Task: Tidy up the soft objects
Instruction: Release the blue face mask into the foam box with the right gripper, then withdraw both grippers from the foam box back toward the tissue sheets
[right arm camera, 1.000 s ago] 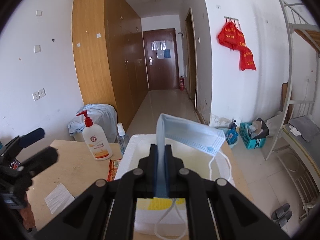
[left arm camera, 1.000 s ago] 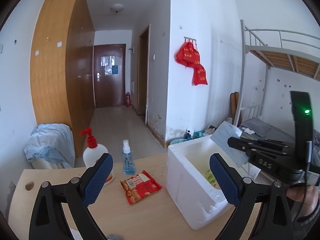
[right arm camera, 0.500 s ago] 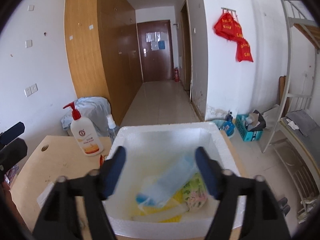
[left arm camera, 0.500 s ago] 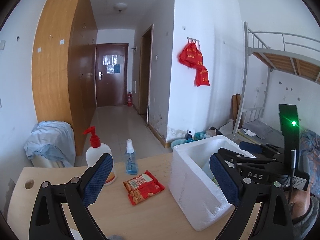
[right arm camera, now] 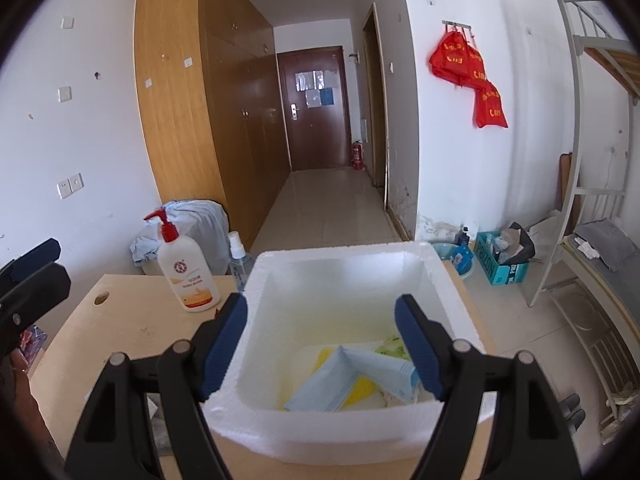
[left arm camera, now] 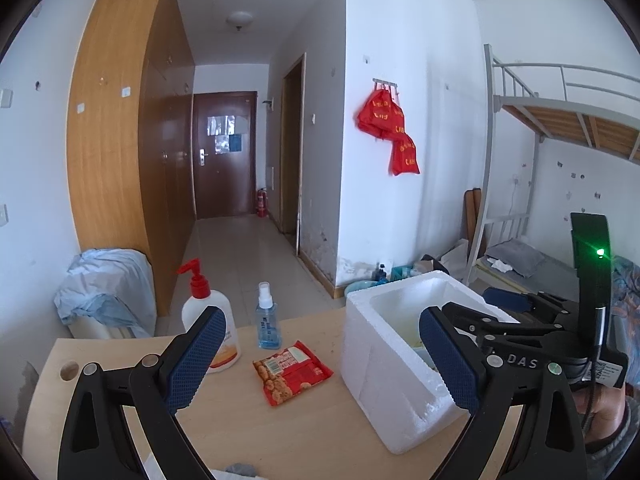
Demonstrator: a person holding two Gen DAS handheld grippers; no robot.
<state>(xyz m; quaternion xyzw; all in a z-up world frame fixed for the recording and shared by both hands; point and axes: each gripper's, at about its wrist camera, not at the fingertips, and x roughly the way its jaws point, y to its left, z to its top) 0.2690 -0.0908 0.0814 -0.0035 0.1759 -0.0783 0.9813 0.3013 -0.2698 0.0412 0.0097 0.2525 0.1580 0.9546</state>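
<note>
The white, rough-walled foam box (right arm camera: pixel 452 304) on the pale wooden table (right arm camera: pixel 120 320) holds a folded light-blue face mask (right arm camera: pixel 344 380) — lying over yellow and green soft items. The right gripper (right arm camera: pixel 320 344) is spread, empty, above it; the left gripper (left arm camera: pixel 320 356) is spread too.

White foam box (right arm camera: pixel 352 432), pale-blue mask (right arm camera: pixel 344 380), red snack packet (left arm camera: pixel 292 372).

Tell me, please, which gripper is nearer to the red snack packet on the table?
Left. The left gripper hovers open right over the red snack packet, while the right gripper sits open over the foam box, beyond the packet.
</note>
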